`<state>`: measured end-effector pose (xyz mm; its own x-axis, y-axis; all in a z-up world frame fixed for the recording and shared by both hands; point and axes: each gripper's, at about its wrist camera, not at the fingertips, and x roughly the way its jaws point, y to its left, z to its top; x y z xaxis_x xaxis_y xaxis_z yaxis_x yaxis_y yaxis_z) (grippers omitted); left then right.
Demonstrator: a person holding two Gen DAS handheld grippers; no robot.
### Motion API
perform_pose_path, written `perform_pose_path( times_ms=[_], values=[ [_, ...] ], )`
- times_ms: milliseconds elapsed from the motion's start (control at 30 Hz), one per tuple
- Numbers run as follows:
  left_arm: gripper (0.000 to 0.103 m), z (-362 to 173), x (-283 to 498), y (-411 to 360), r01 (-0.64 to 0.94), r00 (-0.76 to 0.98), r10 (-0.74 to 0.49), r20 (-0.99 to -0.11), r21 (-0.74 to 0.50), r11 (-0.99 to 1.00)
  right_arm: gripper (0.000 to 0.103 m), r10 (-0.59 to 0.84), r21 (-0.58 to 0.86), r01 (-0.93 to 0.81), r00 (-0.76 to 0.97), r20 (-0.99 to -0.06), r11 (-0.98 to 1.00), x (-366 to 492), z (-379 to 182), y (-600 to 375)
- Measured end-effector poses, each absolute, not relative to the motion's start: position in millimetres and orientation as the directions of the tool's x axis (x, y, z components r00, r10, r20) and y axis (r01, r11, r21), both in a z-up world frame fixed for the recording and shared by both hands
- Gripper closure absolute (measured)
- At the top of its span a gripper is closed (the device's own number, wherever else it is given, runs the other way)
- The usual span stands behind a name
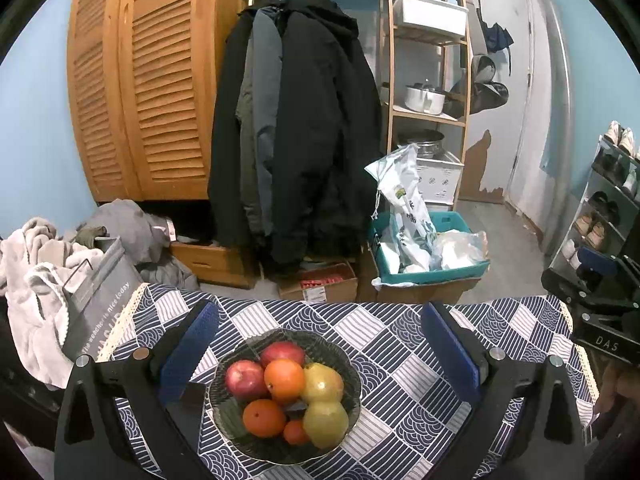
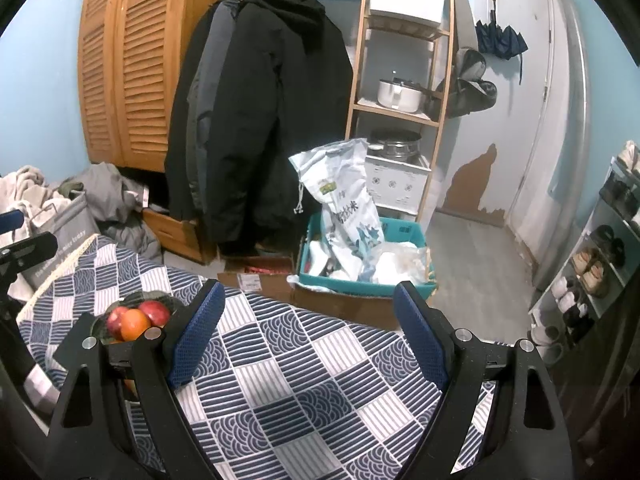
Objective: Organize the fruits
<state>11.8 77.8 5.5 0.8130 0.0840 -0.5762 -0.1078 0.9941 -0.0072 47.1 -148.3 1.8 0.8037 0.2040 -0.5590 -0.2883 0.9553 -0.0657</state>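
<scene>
A dark glass bowl [image 1: 224, 368] stands on the blue-and-white patterned tablecloth [image 1: 404, 360]. It holds two red apples [image 1: 245, 379], oranges [image 1: 285, 380] and two yellow-green pears [image 1: 325, 420]. My left gripper [image 1: 318, 312] hovers open just above and behind the bowl, its blue pads wide on either side, nothing between them. In the right wrist view the bowl [image 2: 168, 303] sits at the left, partly hidden by the left finger. My right gripper [image 2: 310, 292] stands open over bare cloth [image 2: 304, 380] to the right of the bowl, holding nothing.
Past the table's far edge sit cardboard boxes [image 1: 320, 286] and a teal crate [image 1: 460, 270] with a rice bag [image 1: 404, 200]. Dark coats [image 1: 304, 132] hang behind. A grey bin [image 1: 100, 296] and laundry stand at left, a shoe rack [image 1: 612, 208] at right.
</scene>
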Motion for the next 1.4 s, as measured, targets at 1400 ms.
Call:
perform_pose_path(
  times_ms=[1400],
  values=[
    [0.001, 7.6, 11.7, 76.2, -0.166, 0.790, 0.144, -0.596, 0.019, 0.986, 0.018, 0.206, -0.067, -0.290, 0.805, -0.556, 0.955, 45.3, 3.9, -147.5]
  ],
)
